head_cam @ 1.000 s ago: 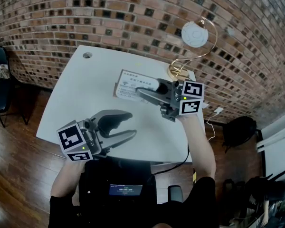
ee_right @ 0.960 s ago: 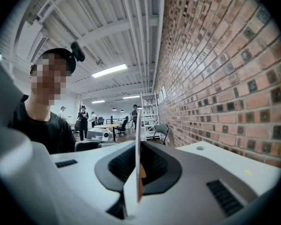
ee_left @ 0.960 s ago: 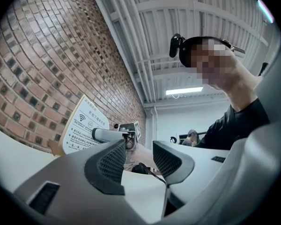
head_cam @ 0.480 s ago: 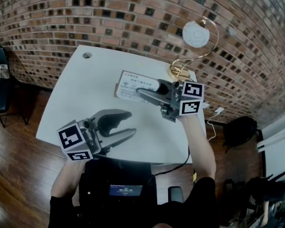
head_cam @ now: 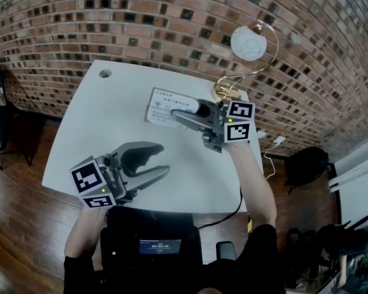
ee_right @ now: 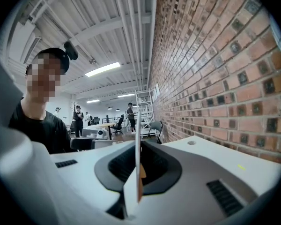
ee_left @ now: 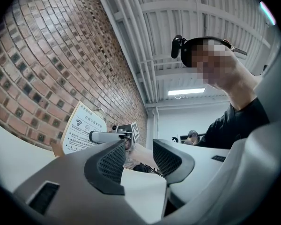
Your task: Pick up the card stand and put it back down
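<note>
We judge the step in hand to be the carry: the stand goes up and back down onto the white rounded table [head_cam: 80, 139]. The printed white card stand [head_cam: 165, 108] is at the far middle of the tabletop. The right gripper [head_cam: 183, 116] reaches in from the right and has its jaws pressed together on the thin sheet. In the right gripper view that sheet runs edge-on, upright, straight through the pads. We cannot tell whether the stand's foot is clear of the surface.

To do this well, we would hold the clamp firm and the wrist level, so the sheet stays vertical. We would lower straight down until the foot sits flat before letting go. A thin, smooth panel like this could pivot or slip between the pads if we tilt it.

The left gripper [head_cam: 162, 159] hangs over the near edge with its jaws apart and nothing between them, well away from the stand. We would leave it there.

For room, the red brick wall [head_cam: 141, 17] bounds the far side. The gold wire lamp with a white round disc [head_cam: 248, 43] stands just beyond the right gripper at the far right corner, so we would avoid swinging that way. Open tabletop lies left of and nearer than the stand. A small round hole [head_cam: 104, 73] marks the far left corner, well apart.
</note>
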Tool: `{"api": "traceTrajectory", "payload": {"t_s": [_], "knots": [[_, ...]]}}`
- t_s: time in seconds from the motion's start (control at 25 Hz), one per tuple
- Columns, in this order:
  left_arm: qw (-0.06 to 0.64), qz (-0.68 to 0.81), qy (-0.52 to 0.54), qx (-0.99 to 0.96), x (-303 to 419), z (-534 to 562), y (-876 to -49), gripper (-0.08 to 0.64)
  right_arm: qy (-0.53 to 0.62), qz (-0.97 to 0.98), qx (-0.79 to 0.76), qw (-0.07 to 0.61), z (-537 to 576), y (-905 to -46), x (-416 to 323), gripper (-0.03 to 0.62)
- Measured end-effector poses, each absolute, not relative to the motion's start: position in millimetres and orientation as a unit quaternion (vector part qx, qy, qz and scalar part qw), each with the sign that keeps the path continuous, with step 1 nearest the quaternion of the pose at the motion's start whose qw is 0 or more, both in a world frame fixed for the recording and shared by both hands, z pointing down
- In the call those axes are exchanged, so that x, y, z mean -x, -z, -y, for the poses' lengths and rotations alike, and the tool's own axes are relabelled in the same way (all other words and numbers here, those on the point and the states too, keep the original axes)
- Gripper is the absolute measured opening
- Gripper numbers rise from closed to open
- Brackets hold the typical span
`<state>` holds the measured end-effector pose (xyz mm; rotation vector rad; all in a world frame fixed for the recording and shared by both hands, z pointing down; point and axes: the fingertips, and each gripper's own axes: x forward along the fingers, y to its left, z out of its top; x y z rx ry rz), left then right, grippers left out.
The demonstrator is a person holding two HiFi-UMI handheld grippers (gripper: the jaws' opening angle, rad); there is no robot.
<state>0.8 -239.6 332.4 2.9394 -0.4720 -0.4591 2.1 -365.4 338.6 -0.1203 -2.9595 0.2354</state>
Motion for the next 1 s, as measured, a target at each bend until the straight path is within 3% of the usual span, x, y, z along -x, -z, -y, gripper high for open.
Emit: {"api": "traceTrajectory", "payload": {"t_s": [0.76, 1.0], "knots": [[0.115, 0.144, 0.125, -0.975, 11, 332, -351, 0.187, -0.093, 0.99, -0.003, 0.102, 475, -339, 21, 0.026], [0.103, 0.146, 0.127, -0.976, 14, 346, -348, 0.187, -0.088, 0.991, -0.014, 0.096, 499, -338, 22, 0.026]]}}
